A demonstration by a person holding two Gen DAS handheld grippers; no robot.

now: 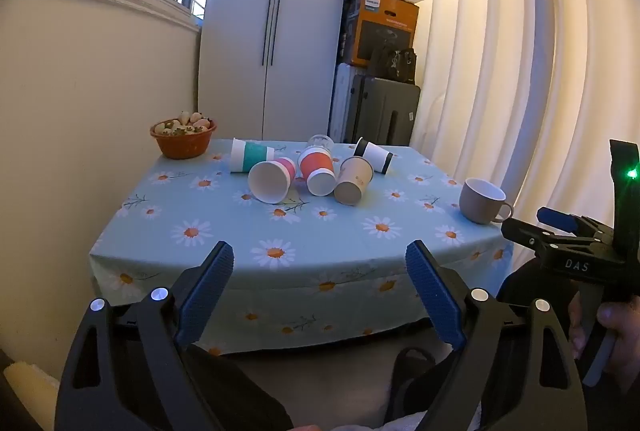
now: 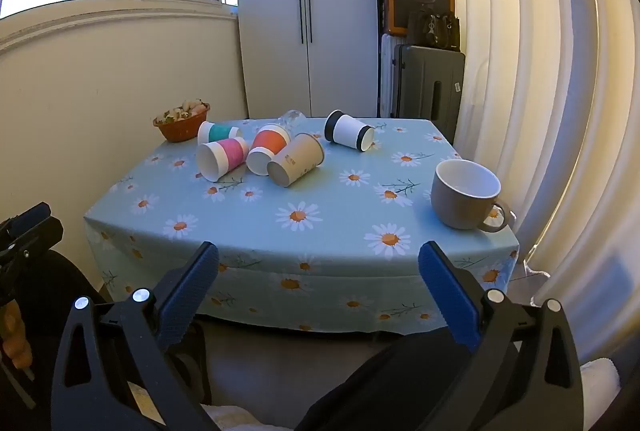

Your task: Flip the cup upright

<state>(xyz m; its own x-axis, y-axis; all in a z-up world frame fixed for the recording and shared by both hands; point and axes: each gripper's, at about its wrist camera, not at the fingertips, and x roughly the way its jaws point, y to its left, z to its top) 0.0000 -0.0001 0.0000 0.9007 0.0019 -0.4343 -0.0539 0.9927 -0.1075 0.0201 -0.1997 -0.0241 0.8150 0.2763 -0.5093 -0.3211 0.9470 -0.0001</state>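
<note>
Cups lie tipped over in a cluster on the far half of the table (image 2: 280, 243), which wears a blue daisy cloth. Seen from the right wrist, the pink cup (image 2: 221, 159) lies at 9 o'clock of the cluster with its mouth toward the camera; the teal cup (image 2: 218, 132) is just behind it at 11 o'clock. The orange cup (image 2: 267, 149) lies in the middle, touching the tan cup (image 2: 295, 160) at its 4 o'clock side. The white cup (image 2: 349, 130) with dark bands lies apart at 2 o'clock of the group, mouth to the right. A clear glass (image 2: 292, 117) sits behind the orange cup; whether it stands or lies I cannot tell.

A grey mug (image 2: 464, 193) stands upright near the table's near right corner, handle to the right. A basket (image 2: 182, 127) of fruit sits at the far left corner.

Both tongs hang short of the table's near edge, touching nothing. The left gripper (image 1: 320, 263) has its blue pads spread wide with nothing between them. The right gripper (image 2: 319, 263) is likewise spread wide and holds nothing; in the left wrist view it shows side-on at 3 o'clock (image 1: 560, 227).
</note>
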